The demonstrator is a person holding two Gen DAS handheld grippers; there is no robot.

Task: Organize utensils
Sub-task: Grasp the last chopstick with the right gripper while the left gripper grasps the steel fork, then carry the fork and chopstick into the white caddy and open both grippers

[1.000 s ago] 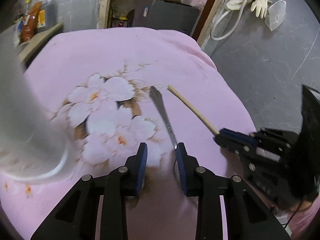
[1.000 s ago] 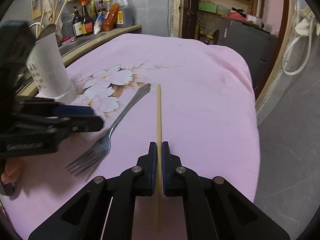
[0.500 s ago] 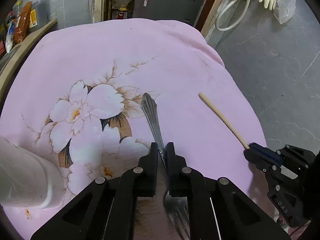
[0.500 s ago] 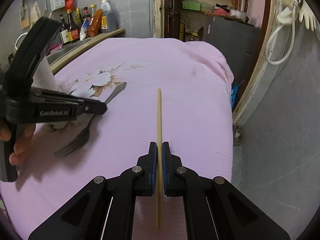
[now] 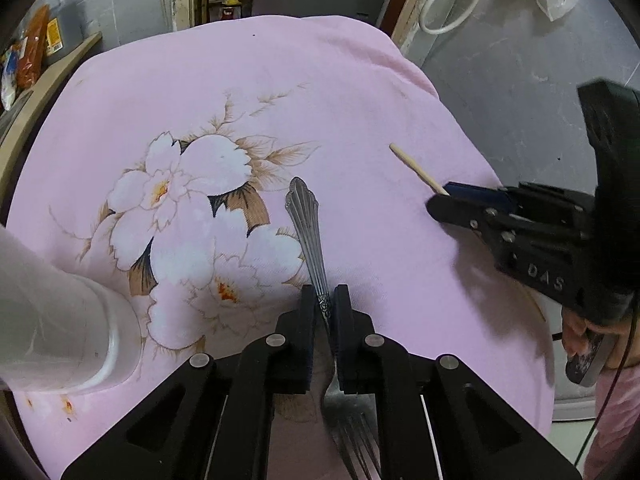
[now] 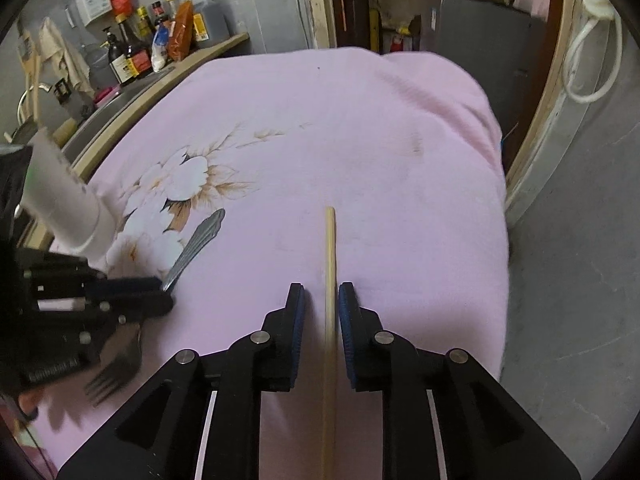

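A pink floral cloth (image 5: 360, 92) covers the counter. The left claw (image 5: 323, 304) clamps the fork (image 5: 308, 224); the right claw (image 6: 320, 308), jaws just parting, straddles the chopstick (image 6: 330, 248) untouched.

We carry two black plastic two-finger grippers (image 5: 325, 300) (image 6: 320, 300) with blue ribbed pads (image 6: 297, 320), silver round screws, white "DAS" lettering, and a pink sleeve (image 5: 612, 412).

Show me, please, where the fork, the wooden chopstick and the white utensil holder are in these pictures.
fork (image 5: 307, 224), left wrist view, on its ridged handle.
wooden chopstick (image 6: 330, 264), right wrist view, on its shaft ahead of the fingers.
white utensil holder (image 6: 66, 204), right wrist view, on its side wall.
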